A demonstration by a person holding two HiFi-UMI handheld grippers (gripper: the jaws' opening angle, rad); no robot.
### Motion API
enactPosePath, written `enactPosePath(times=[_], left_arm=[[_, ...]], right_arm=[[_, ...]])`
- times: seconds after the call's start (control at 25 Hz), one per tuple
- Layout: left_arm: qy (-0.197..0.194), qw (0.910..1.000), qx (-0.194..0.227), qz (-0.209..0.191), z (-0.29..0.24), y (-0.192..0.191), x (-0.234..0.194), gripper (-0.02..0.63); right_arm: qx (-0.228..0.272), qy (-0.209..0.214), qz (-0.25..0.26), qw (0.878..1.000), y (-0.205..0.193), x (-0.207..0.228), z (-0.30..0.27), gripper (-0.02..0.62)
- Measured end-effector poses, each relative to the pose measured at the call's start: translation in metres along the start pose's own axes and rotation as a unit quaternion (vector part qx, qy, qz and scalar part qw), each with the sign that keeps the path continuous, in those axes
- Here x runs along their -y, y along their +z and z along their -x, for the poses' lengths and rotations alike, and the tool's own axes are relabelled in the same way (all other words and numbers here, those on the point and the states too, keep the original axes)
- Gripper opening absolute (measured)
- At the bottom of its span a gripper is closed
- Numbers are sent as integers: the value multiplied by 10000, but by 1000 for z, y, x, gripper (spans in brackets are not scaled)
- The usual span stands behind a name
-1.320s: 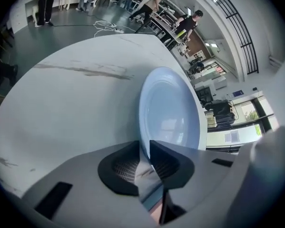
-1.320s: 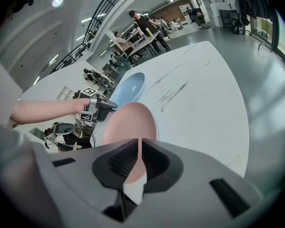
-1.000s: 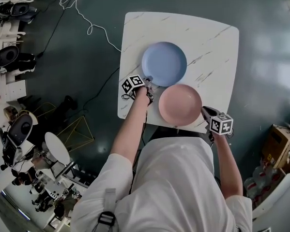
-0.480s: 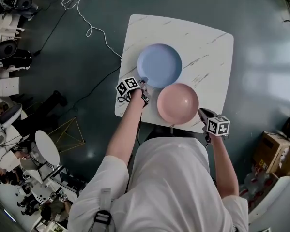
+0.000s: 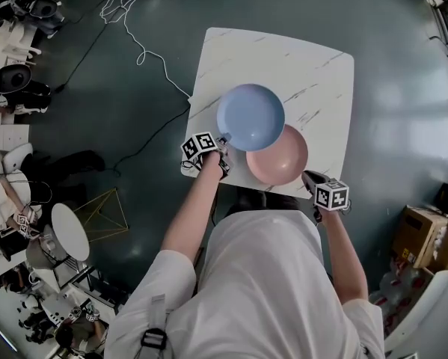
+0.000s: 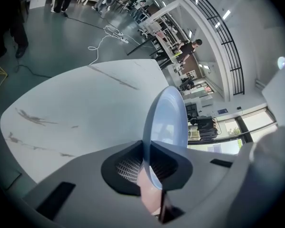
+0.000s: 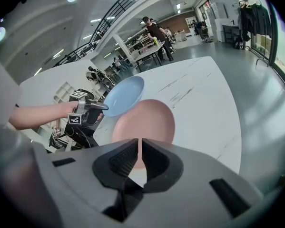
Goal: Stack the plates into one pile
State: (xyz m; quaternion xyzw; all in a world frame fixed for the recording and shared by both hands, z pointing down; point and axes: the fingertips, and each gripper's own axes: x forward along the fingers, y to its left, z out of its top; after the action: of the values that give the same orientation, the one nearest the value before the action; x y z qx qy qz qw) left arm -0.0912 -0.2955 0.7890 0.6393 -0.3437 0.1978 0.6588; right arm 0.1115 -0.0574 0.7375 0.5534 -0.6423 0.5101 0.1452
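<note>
A blue plate (image 5: 250,115) hangs tilted above the white marble table (image 5: 313,73), and its right edge overlaps the pink plate (image 5: 282,163). My left gripper (image 5: 224,141) is shut on the blue plate's near-left rim. In the left gripper view the blue plate (image 6: 169,118) stands edge-on between the jaws of the left gripper (image 6: 146,148). The pink plate (image 7: 144,122) lies flat on the table. My right gripper (image 5: 307,176) sits just off the pink plate's near-right rim. In its own view the right gripper (image 7: 141,144) shows only a slit between its jaws and grips nothing.
The table's near edge (image 5: 231,184) runs just under both grippers. A white cable (image 5: 145,47) trails over the dark floor at left, beside equipment (image 5: 14,88). A cardboard box (image 5: 425,238) stands at lower right. The back half of the table (image 7: 204,94) is bare.
The blue plate has come up off the table and moved right, so it now overlaps the pink plate. The left gripper went with it. The pink plate stayed put.
</note>
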Motion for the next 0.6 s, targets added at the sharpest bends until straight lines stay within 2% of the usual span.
enactPosePath(times=[0.6], left_arm=[[10,9979,-507,-403,15,-85,-16,43]], right_arm=[[-3,-232,312,9992,-43,-30,21,41]])
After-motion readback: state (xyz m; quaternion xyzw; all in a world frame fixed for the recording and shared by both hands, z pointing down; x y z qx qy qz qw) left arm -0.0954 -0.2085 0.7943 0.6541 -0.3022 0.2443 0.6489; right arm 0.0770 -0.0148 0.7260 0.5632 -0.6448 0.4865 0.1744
